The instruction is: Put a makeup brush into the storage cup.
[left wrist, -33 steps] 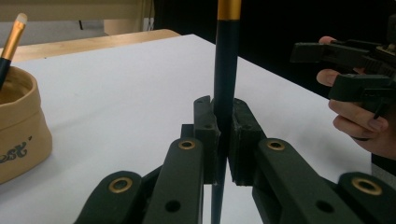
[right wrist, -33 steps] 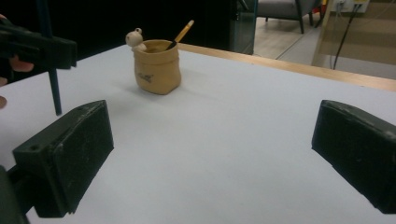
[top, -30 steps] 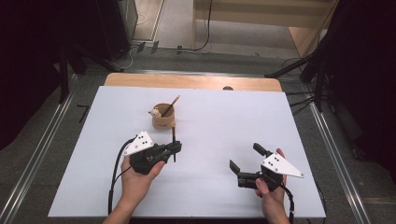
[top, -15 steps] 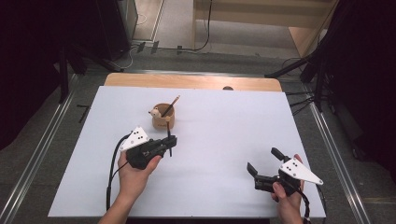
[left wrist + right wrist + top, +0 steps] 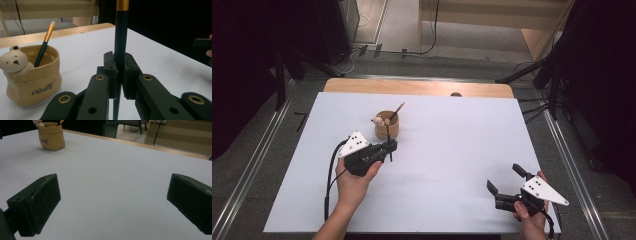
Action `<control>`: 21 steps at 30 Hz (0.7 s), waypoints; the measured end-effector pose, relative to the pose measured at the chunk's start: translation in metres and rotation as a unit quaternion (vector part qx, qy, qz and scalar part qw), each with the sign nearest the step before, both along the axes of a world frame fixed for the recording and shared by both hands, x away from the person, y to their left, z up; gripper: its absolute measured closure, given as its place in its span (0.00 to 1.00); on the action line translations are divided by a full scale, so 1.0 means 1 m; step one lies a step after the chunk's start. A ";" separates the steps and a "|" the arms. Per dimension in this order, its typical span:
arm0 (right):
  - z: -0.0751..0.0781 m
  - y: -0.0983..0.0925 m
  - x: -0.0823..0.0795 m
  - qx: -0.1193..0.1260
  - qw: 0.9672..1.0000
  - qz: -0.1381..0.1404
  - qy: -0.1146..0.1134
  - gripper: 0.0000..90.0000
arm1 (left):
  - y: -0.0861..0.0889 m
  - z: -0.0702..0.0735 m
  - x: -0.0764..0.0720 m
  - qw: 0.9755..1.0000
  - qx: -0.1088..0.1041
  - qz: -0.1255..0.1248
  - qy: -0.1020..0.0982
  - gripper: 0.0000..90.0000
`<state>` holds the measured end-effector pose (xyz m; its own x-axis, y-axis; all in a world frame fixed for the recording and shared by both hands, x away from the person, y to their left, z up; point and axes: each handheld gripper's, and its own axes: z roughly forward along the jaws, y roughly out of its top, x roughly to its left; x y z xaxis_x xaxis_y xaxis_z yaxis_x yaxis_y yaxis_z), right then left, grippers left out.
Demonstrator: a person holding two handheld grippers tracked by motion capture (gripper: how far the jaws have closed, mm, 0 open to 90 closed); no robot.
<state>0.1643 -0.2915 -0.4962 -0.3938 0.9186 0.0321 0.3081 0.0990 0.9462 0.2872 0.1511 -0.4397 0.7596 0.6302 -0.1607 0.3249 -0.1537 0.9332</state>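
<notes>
Two brushes were counted. One brush, dark-handled with a gold ferrule [image 5: 121, 37], stood upright, clamped between the jaws of the left gripper [image 5: 388, 148]. One further brush [image 5: 45, 41], same make, leaned tilted inside the pot with its pale tip uppermost.

One pot [image 5: 35, 80]: tan, soft-sided, script lettering on the front, a small cream bear figure [image 5: 14, 61] at its rim. It stood on the white table [image 5: 452, 150], towards the far side and left of centre in the high view.

Two hand-held grippers, each with a grey three-cornered plate and trailing cable.

Left gripper: jaws drawn nearly together, both pads pressing on the handle of the held brush; nothing else touched. It sat just near of the pot, close beside it but apart from it. Whether the lower end of the held brush touched the table could not be told.

Right gripper [image 5: 508, 186]: jaws spread wide, nothing between them, bare white table visible through the gap in the right gripper view. It was placed at the near right corner of the table, well apart from the pot and both brushes.
</notes>
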 end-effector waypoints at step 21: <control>-0.006 -0.034 -0.001 0.006 0.999 -0.047 0.002 0.00 | 0.007 0.011 0.024 0.999 -0.006 0.047 -0.025 0.94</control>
<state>0.1633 -0.3259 -0.5023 -0.3059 0.9510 0.0456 0.3192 0.0574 0.9459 0.3115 0.1579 -0.4282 0.7042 0.6975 -0.1328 0.2912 -0.1131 0.9500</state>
